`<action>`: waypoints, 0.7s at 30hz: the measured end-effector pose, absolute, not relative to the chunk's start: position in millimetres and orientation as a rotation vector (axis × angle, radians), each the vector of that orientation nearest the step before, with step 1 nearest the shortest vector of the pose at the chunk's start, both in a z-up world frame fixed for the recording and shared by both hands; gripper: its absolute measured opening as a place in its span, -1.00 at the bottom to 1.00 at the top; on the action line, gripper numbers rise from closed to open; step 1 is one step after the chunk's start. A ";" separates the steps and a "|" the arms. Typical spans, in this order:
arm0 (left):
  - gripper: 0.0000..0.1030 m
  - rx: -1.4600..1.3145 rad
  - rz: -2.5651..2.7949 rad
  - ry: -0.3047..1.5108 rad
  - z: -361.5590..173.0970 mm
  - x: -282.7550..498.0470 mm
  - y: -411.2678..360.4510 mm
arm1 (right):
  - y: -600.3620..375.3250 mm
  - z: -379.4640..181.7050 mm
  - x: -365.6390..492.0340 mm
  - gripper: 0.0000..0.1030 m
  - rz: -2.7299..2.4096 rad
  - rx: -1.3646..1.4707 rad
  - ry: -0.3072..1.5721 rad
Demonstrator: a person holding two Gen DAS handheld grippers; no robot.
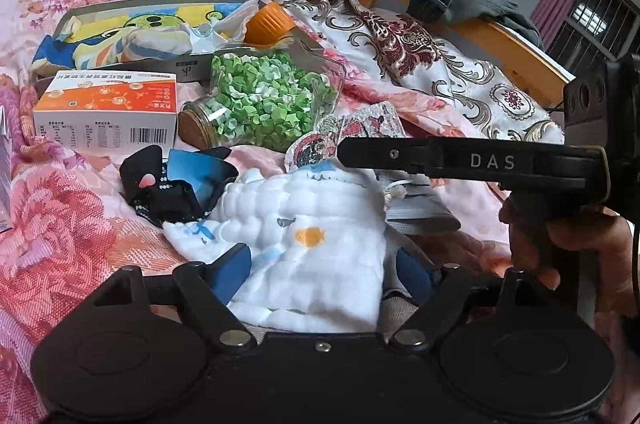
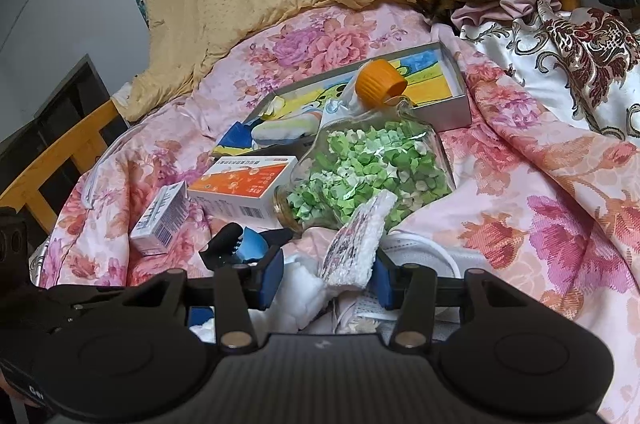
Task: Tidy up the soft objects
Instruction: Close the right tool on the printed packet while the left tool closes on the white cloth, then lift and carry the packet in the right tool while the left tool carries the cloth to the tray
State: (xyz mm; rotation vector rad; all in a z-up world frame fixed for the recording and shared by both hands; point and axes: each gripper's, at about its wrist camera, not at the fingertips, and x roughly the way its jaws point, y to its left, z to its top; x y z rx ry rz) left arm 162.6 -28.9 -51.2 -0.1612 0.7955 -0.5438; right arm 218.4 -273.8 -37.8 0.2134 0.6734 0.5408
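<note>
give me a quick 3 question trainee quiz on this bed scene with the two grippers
1. True or false: the glass jar of green paper stars lies on its side.
2. What sits between the left gripper fingers? A) white quilted cloth with an orange fish B) orange and white carton C) orange bottle cap
3. What does the right gripper straddle?

Key: 1 true. 2 A; jaws open around it. 3 The white printed textured cloth, propped between its blue pads, which look apart from it.
</note>
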 end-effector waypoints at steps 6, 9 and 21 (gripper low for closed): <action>0.40 -0.293 -0.513 0.834 -55.5 171.9 -15.6 | -275.0 -38.3 219.2 -0.21 0.520 0.234 0.668; 0.30 -0.345 -0.493 0.865 -60.1 176.8 -11.7 | -276.4 -39.3 219.7 -0.40 0.510 0.238 0.670; -0.35 -0.310 -0.471 0.899 -57.9 175.6 -13.2 | -269.8 -37.1 213.0 -0.73 0.487 0.169 0.643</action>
